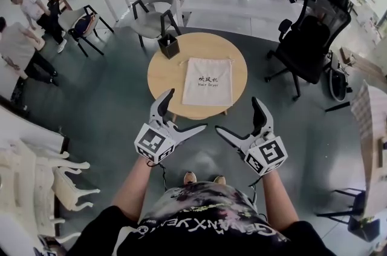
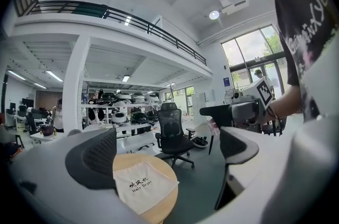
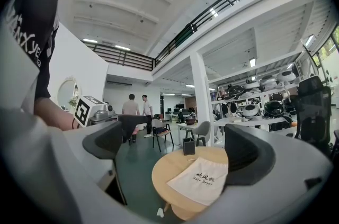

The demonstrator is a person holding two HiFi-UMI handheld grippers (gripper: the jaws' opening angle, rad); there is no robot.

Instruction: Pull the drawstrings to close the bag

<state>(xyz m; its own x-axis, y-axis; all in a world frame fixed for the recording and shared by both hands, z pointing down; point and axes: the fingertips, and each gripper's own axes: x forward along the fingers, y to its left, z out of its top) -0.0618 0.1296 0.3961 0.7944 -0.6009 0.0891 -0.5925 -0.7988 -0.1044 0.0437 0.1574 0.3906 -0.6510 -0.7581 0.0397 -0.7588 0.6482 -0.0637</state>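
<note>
Cloth bag point(image 1: 207, 80) — flat on table point(image 1: 166, 76)

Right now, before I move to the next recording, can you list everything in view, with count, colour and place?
Round light wooden table: one, tan, middle of the grey floor.
Cream cloth drawstring bag: one, with black print, lying flat on the table.
Dark square holder: one, black, at the table's far left edge.
Black mesh office chair: one, to the right of the table.
Grey shell chair: one, beyond the table.
People: two, standing at far left.
Left gripper: one, grey and black, jaws apart and empty, held on the table's near side.
Right gripper: one, grey and black, jaws apart and empty, beside the left one.
</note>
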